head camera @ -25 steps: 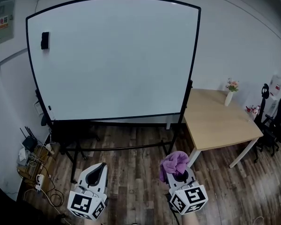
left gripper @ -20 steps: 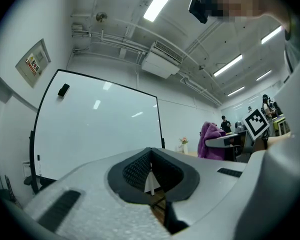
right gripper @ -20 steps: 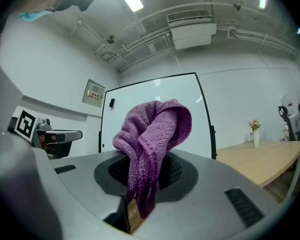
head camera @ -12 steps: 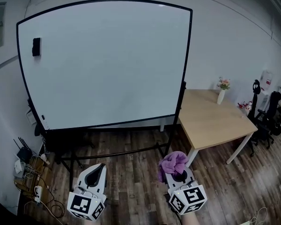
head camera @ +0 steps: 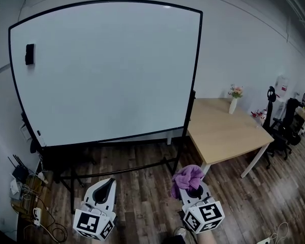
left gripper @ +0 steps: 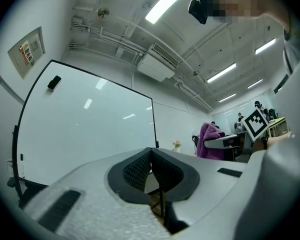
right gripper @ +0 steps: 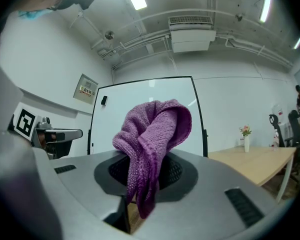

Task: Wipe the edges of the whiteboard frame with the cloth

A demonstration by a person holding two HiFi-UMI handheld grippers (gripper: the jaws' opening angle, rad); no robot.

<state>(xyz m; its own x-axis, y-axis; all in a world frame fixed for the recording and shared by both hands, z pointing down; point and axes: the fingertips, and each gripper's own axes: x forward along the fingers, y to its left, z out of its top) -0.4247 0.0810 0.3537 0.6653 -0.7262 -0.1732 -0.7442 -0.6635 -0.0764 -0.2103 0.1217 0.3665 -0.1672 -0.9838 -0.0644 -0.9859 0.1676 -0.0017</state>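
A large whiteboard (head camera: 107, 70) with a thin black frame (head camera: 194, 70) stands on a wheeled black stand ahead of me; it also shows in the left gripper view as whiteboard (left gripper: 85, 129) and behind the cloth as whiteboard (right gripper: 140, 109). My right gripper (head camera: 189, 186) is low at the bottom, well short of the board, shut on a bunched purple cloth (head camera: 187, 178), the same cloth (right gripper: 152, 144) that hangs over its jaws. My left gripper (head camera: 104, 189) is beside it, shut with nothing between its jaws. A black eraser (head camera: 29, 54) sticks to the board's upper left.
A light wooden table (head camera: 223, 131) stands right of the board with a small vase of flowers (head camera: 234, 99). Office chairs (head camera: 282, 131) are at the far right. Cables and a power strip (head camera: 25, 197) lie on the wood floor at the left.
The board and table have slid left in the head view as my head turned right. Both grippers stay in the same place low in the view.
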